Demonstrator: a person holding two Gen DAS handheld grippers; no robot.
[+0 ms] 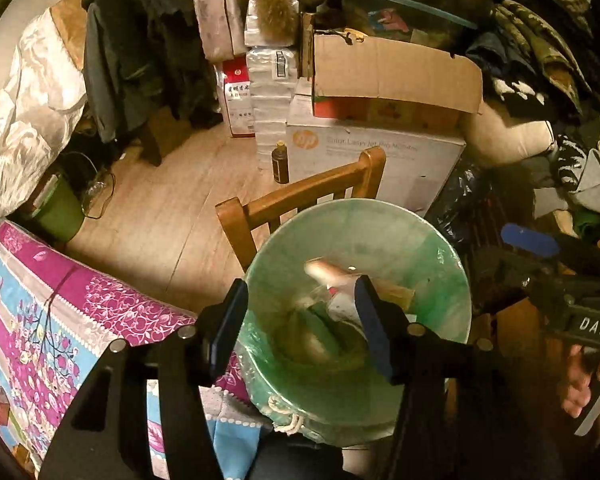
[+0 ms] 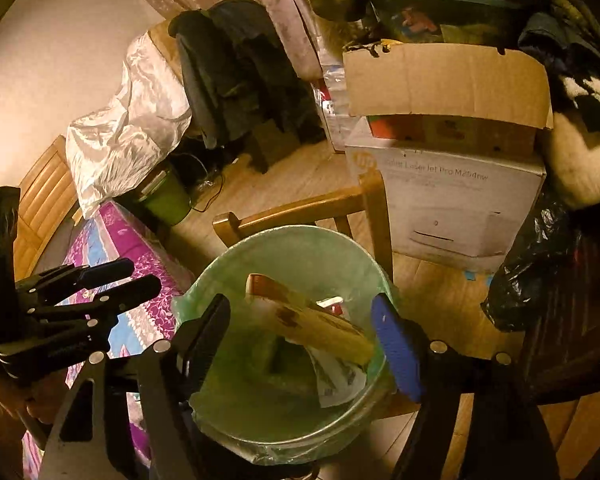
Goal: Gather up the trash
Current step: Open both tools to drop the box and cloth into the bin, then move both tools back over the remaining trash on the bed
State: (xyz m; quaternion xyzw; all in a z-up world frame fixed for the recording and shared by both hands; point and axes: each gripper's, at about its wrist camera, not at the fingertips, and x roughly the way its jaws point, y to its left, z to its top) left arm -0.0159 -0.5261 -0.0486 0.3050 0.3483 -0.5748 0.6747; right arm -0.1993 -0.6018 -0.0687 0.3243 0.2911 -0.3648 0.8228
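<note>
A bin lined with a green bag (image 1: 420, 248) stands below both grippers; it also shows in the right wrist view (image 2: 300, 248). Inside lie a tan carton (image 2: 312, 320), a white printed paper (image 2: 340, 380) and other wrappers (image 1: 332, 272). My left gripper (image 1: 300, 324) is open and empty over the bin's near rim. My right gripper (image 2: 304, 344) is open and empty above the bin's mouth. The right gripper shows at the right edge of the left wrist view (image 1: 540, 256); the left gripper shows at the left of the right wrist view (image 2: 112, 280).
A table with a purple flowered cloth (image 1: 60, 320) lies to the left. A wooden chair back (image 1: 300, 196) stands behind the bin. Behind it are a white printer box (image 1: 380, 160), a cardboard box (image 1: 396, 68), a dark bottle (image 1: 280, 162) and a black bag (image 2: 540, 272).
</note>
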